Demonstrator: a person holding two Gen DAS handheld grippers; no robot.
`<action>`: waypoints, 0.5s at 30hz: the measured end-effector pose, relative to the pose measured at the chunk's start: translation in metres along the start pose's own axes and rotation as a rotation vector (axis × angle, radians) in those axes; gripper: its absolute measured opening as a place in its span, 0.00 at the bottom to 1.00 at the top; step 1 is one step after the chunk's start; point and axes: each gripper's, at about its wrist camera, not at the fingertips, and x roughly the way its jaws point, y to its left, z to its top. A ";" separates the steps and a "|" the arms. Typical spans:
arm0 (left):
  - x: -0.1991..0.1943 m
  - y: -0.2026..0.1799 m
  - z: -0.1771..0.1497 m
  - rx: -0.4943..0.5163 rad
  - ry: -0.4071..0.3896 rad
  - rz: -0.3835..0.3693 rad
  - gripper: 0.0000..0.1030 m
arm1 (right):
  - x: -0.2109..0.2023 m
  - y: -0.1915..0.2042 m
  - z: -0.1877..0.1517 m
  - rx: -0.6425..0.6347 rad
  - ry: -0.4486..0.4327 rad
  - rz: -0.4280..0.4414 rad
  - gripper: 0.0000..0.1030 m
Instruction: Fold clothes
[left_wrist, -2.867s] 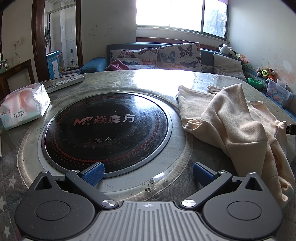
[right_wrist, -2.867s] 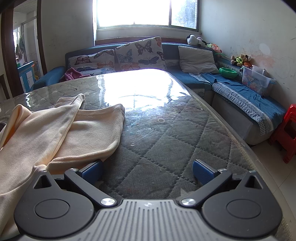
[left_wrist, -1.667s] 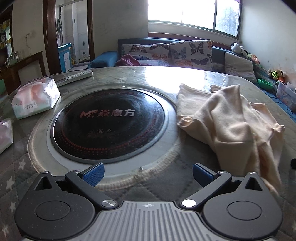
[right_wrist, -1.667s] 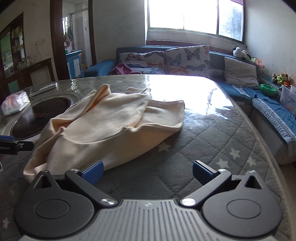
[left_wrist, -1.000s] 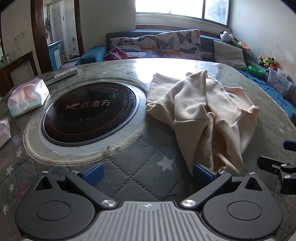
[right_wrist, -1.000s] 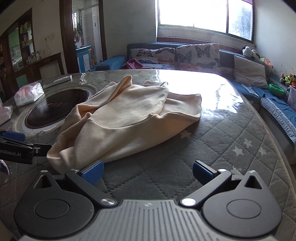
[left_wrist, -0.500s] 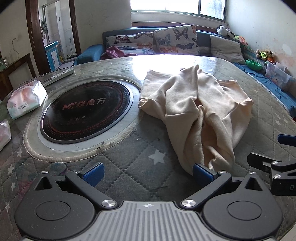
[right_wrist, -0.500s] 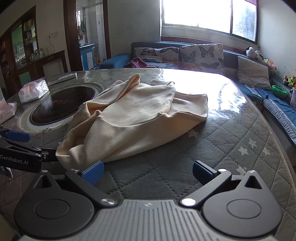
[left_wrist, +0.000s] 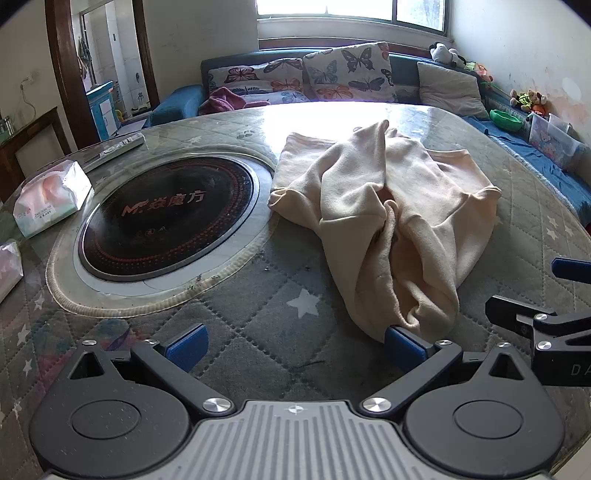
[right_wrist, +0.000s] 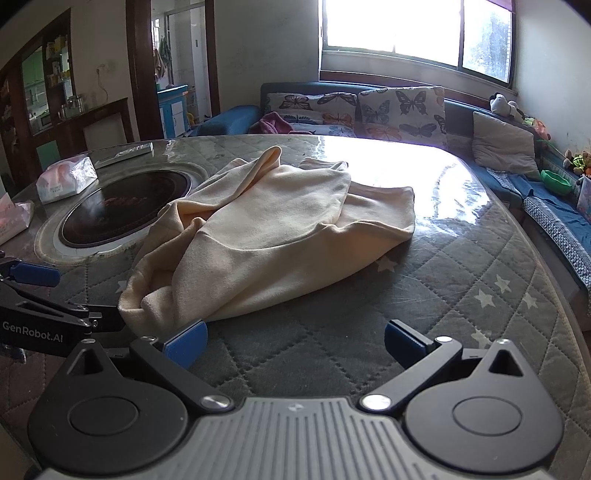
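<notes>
Left wrist view: left hand-held gripper (left_wrist: 293, 339) jaws wide apart, empty, right pad touching near hem of cream garment (left_wrist: 399, 218) crumpled on quilted tabletop (left_wrist: 258, 314), right of inset cooktop (left_wrist: 166, 214). Right hand-held gripper (right_wrist: 293, 339) likewise spread, holding nothing. Cloth looks soft, light, limp; pinch hem corners.
</notes>
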 end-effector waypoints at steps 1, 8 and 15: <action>0.000 0.000 0.000 0.001 0.002 0.000 1.00 | 0.000 0.000 0.000 0.000 0.000 0.001 1.00; 0.000 -0.003 0.000 0.009 0.012 -0.002 1.00 | 0.000 0.002 0.001 -0.002 0.000 0.003 1.00; -0.001 -0.005 0.001 0.013 0.013 -0.005 1.00 | 0.000 0.004 0.002 -0.006 0.000 0.006 1.00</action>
